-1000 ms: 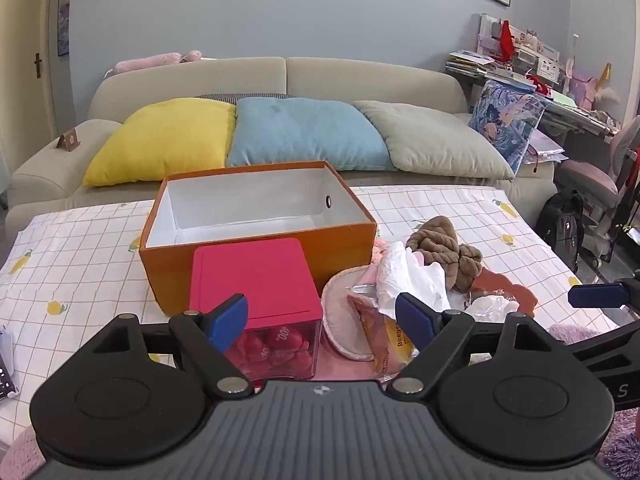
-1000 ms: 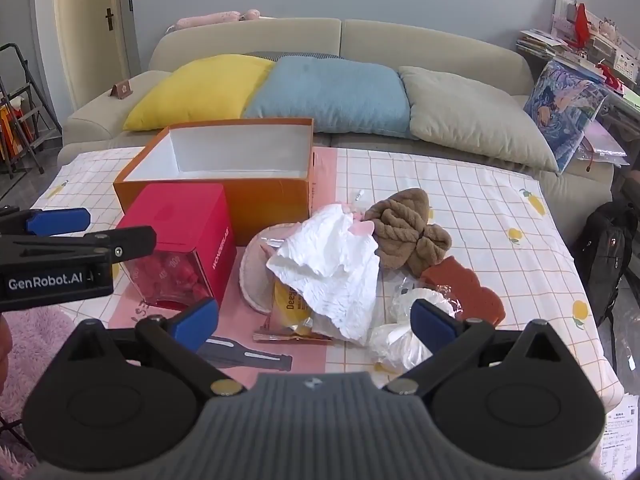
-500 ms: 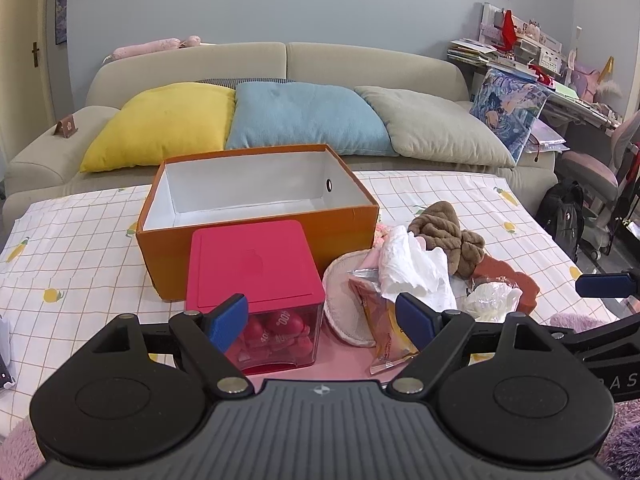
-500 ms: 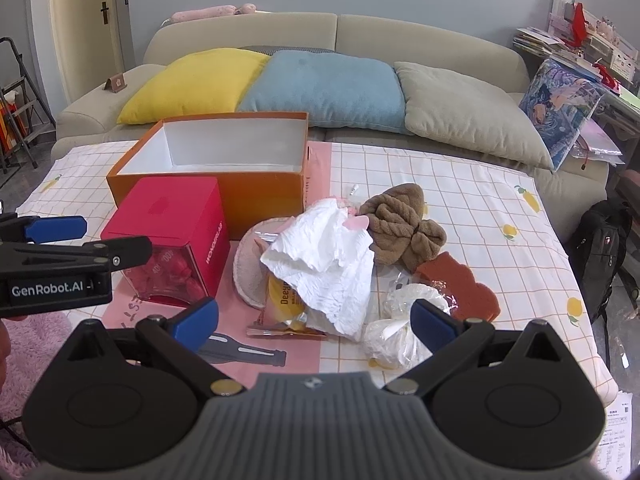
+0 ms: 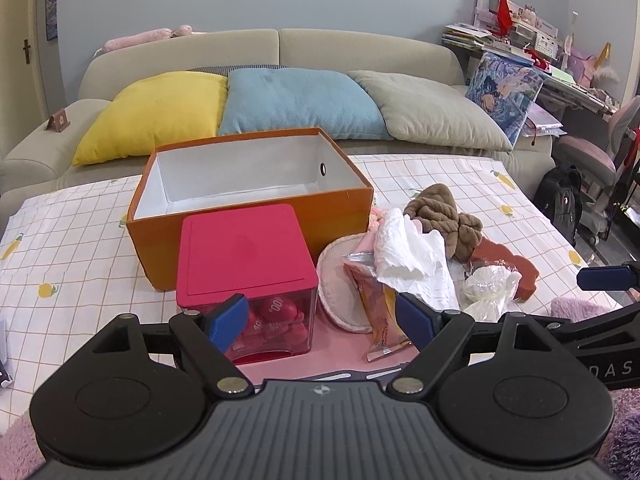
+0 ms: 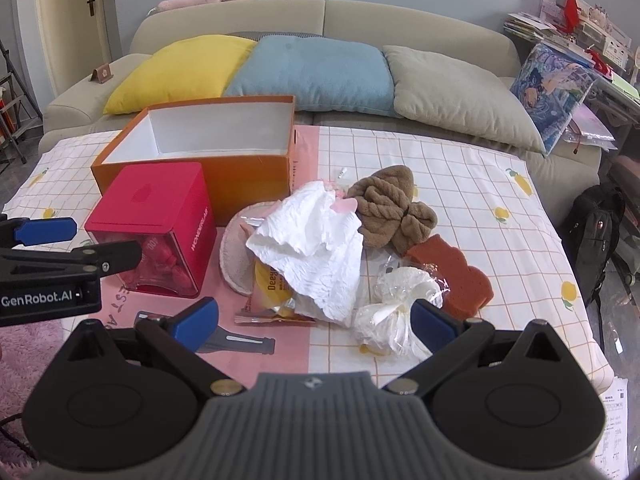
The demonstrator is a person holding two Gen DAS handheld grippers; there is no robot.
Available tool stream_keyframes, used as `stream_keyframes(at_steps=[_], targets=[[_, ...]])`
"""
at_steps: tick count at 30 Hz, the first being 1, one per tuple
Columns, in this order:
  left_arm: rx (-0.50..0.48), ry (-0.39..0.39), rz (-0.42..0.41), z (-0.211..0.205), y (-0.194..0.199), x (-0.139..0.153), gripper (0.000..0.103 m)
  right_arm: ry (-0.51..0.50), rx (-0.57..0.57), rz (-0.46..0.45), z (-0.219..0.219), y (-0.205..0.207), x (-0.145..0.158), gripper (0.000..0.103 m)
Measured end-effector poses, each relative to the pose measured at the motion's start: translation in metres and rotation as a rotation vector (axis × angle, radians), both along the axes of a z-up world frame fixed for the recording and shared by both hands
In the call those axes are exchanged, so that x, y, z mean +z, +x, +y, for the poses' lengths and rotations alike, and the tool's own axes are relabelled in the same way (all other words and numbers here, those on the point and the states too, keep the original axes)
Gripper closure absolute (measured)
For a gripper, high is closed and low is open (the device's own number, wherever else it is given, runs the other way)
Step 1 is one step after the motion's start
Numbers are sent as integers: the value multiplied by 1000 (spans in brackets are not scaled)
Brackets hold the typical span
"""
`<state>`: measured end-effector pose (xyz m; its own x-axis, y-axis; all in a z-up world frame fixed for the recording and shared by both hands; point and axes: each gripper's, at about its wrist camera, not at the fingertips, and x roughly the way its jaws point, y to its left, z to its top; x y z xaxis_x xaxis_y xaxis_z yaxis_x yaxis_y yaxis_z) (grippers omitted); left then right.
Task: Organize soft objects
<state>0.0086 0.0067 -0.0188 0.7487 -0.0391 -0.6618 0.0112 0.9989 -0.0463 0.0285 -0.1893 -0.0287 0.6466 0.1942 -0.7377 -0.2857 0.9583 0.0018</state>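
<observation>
A heap of soft things lies on the checked tablecloth: a crumpled white cloth [image 6: 316, 240], a brown knotted towel [image 6: 392, 212], a rust-coloured sponge [image 6: 452, 276], a white bundle in clear wrap [image 6: 396, 312] and a round pink-rimmed pad [image 5: 340, 280]. A yellow snack packet [image 6: 272, 288] lies under the cloth. Behind them stands an empty orange box [image 5: 248, 184] with a white inside. My left gripper [image 5: 320, 316] hangs open in front of the red box and the pad. My right gripper [image 6: 314, 320] is open just short of the heap, holding nothing.
A red-lidded clear box [image 5: 244, 272] of red pieces stands before the orange box. A grey tool [image 6: 240, 344] lies flat on the pink strip. A sofa with yellow [image 5: 156, 116], blue and beige cushions runs behind the table. A backpack [image 6: 596, 224] sits on the floor right.
Both cameras have risen and tilted slightly, so the table and heap sit a little lower and farther. Nothing on the table has moved. Both grippers stay open.
</observation>
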Motion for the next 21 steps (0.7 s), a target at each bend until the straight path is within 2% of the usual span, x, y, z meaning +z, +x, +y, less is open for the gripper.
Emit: stream_keyframes(at_steps=[21], targets=[[0,0,20,-1,1,-2,8,-12,-6,14,0,3,-1,3]])
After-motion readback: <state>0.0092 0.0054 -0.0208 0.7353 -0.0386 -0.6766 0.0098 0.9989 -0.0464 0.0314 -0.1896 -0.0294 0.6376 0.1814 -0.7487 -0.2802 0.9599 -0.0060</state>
